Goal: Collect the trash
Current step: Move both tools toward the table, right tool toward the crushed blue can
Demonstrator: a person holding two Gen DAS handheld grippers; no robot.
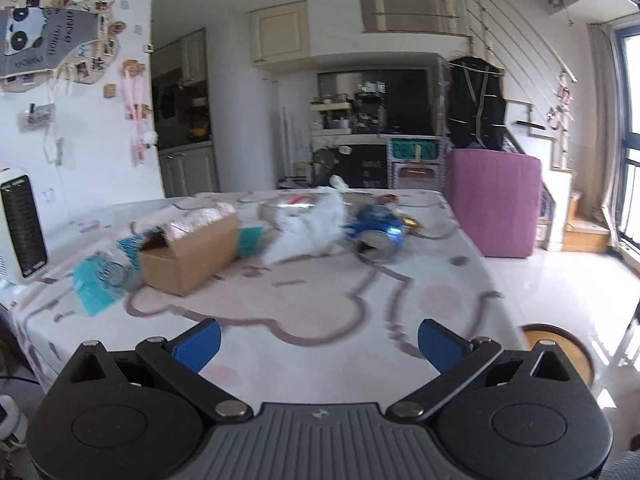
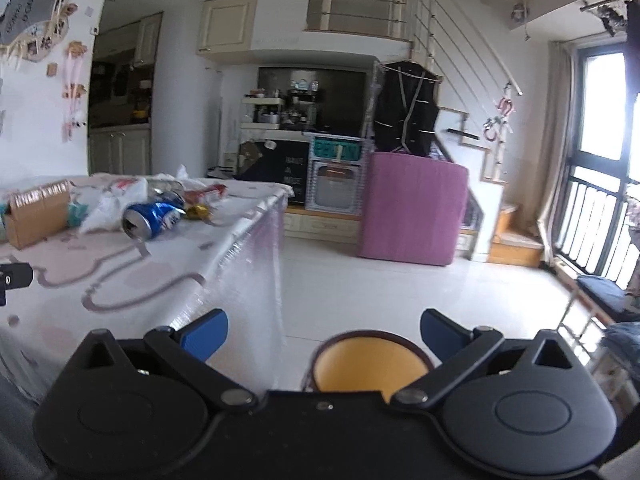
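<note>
A pink upholstered block (image 2: 412,208) stands on the white tiled floor (image 2: 400,292), beside wooden stairs (image 2: 516,244). A white heater (image 1: 20,224) sits on the table's left edge.

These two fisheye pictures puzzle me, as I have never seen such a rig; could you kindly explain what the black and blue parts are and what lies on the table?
Each picture comes from a camera fixed on a hand-held gripper, looking forward along its two blue-padded fingers; a person holds one in each hand. The left gripper is over the table, and the right gripper is beyond the table's edge, above a round yellow bin on the floor. Both are open and hold nothing. On the table lie a cardboard box, a white plastic bag, a crushed blue can, some teal wrappers and a small gold item, blurred. The task is collecting this trash; the bin is probably where it goes.
</note>
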